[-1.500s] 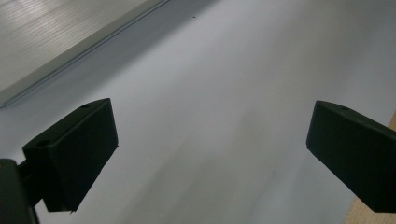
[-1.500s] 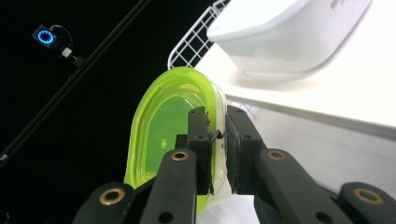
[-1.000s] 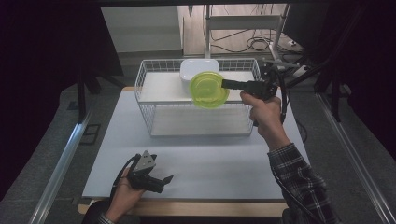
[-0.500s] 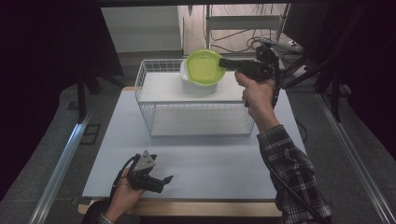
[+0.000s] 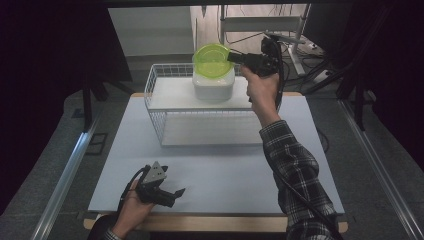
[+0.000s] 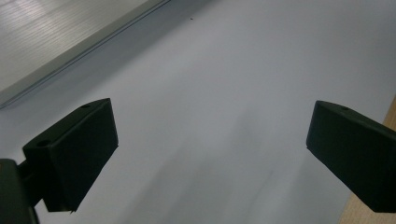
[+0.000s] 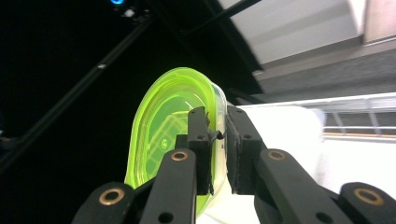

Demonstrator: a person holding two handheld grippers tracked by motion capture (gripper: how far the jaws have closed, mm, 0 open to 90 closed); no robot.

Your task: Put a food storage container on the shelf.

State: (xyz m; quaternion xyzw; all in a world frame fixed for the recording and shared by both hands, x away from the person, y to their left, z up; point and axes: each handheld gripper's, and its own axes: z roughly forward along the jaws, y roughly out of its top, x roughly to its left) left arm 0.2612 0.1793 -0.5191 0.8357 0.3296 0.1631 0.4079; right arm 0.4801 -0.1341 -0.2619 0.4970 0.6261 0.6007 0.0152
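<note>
A translucent green lid (image 5: 212, 59) hangs tilted above a white container (image 5: 213, 85) that stands in the wire basket (image 5: 155, 82) at the back of the table. My right gripper (image 5: 235, 58) is shut on the lid's right edge. In the right gripper view the two black fingertips (image 7: 198, 122) pinch the rim of the green lid (image 7: 163, 126), with the white container (image 7: 285, 126) below and to the right. My left gripper (image 5: 175, 196) rests near the table's front left edge, held in a hand. Its jaws stand wide open over the bare white tabletop (image 6: 224, 84), nothing between them.
The white table (image 5: 220, 165) has a wooden front edge (image 5: 210, 222). The basket's lower shelf (image 5: 210, 131) lies in front of the container. A metal rack and cables (image 5: 280, 25) stand behind the table. Dark curtains close in both sides.
The right gripper has carried the green lid up and to the left, from the basket's right part to above the white container. The left gripper has stayed put.
</note>
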